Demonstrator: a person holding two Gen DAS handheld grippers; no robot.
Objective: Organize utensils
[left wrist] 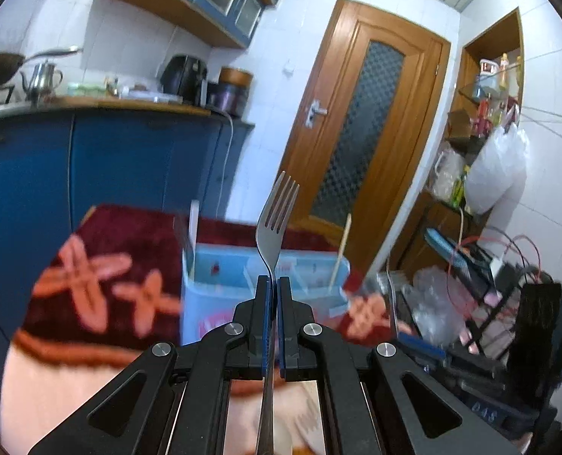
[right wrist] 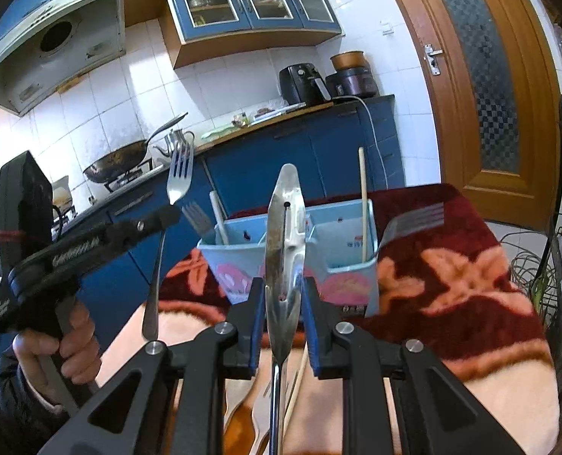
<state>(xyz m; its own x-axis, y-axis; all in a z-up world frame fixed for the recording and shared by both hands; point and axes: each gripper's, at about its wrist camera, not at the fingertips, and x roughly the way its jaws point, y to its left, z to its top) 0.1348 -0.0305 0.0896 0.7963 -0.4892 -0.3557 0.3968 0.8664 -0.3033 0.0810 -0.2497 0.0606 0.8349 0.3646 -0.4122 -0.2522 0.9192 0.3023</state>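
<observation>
Left wrist view: left gripper (left wrist: pixel 273 284) clamps a fork (left wrist: pixel 276 220) upright.

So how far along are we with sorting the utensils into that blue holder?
Partway. The blue utensil holder already has a fork and two stick-like handles standing in it. In hand: the left tool grips a fork, the right tool a metal spoon. Wooden utensils remain on the blanket.

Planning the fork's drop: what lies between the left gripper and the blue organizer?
In the right wrist view, nothing solid: the left gripper holds its fork in open air beside the blue organizer.
</observation>
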